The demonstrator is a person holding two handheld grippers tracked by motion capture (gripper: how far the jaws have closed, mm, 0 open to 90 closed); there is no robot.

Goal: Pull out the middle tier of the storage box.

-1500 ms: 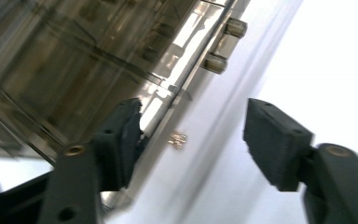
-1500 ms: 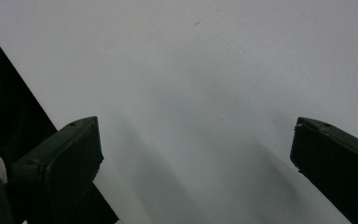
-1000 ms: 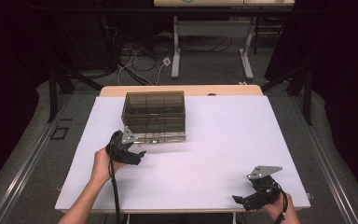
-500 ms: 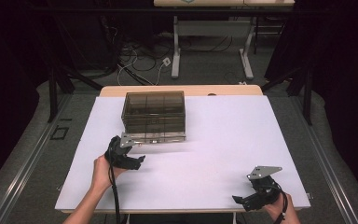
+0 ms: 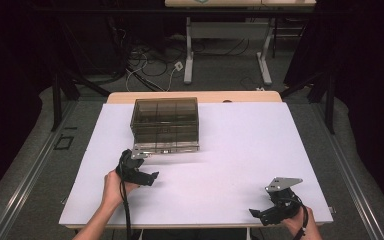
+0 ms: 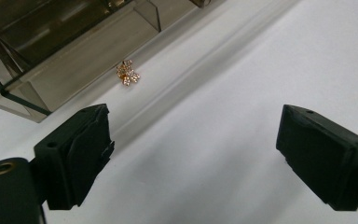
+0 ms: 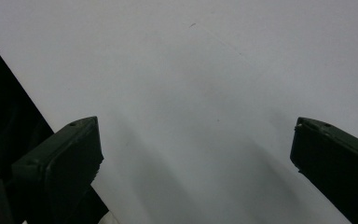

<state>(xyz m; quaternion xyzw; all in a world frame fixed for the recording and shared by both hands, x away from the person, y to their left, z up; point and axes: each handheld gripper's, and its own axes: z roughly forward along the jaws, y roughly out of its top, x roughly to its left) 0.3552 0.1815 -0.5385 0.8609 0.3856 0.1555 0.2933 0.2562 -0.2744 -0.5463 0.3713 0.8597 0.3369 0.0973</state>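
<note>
Left tool (image 6: 193, 158), open and just widened, faces what looks like a gold brooch (image 6: 127, 74) beside the smoky box (image 6: 70, 42).

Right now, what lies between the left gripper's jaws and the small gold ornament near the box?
Nothing: in the left gripper view only bare white table separates the open left gripper from the ornament beside the box.

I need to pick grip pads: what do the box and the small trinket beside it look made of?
Box: smoky clear plastic, likely acrylic; glossy walls show the inner dividers through them. Trinket: gold-toned metal with tiny clear stones, judging by the sparkle; possibly costume jewellery.
</note>
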